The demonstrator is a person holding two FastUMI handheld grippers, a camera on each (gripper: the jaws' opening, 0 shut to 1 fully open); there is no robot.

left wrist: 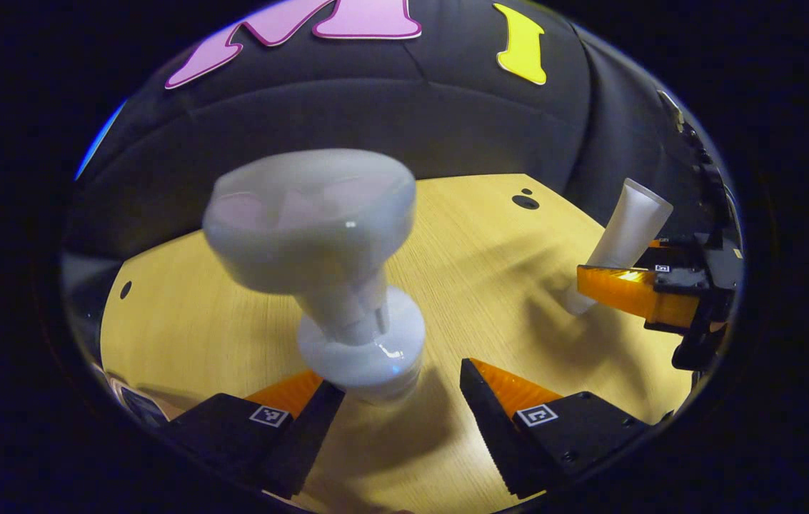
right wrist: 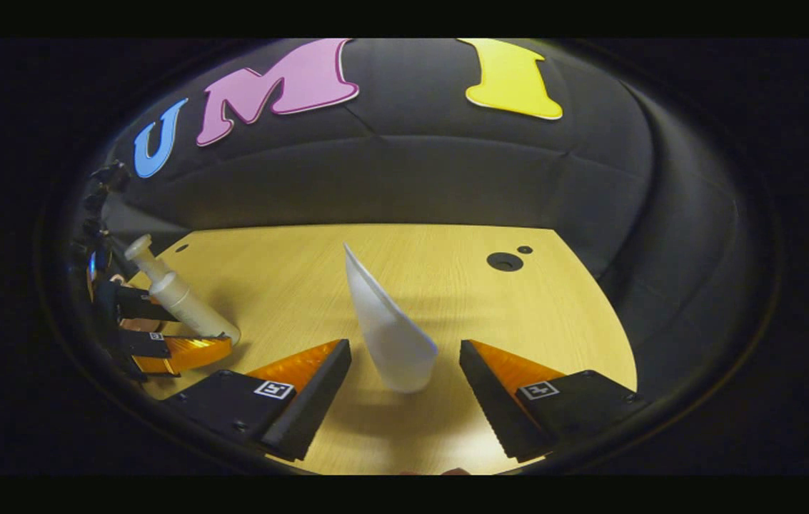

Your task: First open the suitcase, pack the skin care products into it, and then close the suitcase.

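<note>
We see the wooden tabletop [right wrist: 290,278] under both tongs. Our left tongs [left wrist: 393,385] stand wide apart around a white pump bottle [left wrist: 347,285], its head blurred and near the lens; whether either finger touches it we cannot tell. Our right tongs [right wrist: 404,371] are likewise spread, a white tube [right wrist: 390,328] standing between the fingers, its cap end down.

A white pump bottle [left wrist: 347,300] stands centre frame in the left gripper view, leaning, its pump head nearest and blurred; it appears again at the left edge of the right gripper view. A white squeeze tube [right wrist: 390,332] stands centre there, cap down, flat end up, tilted left.
</note>
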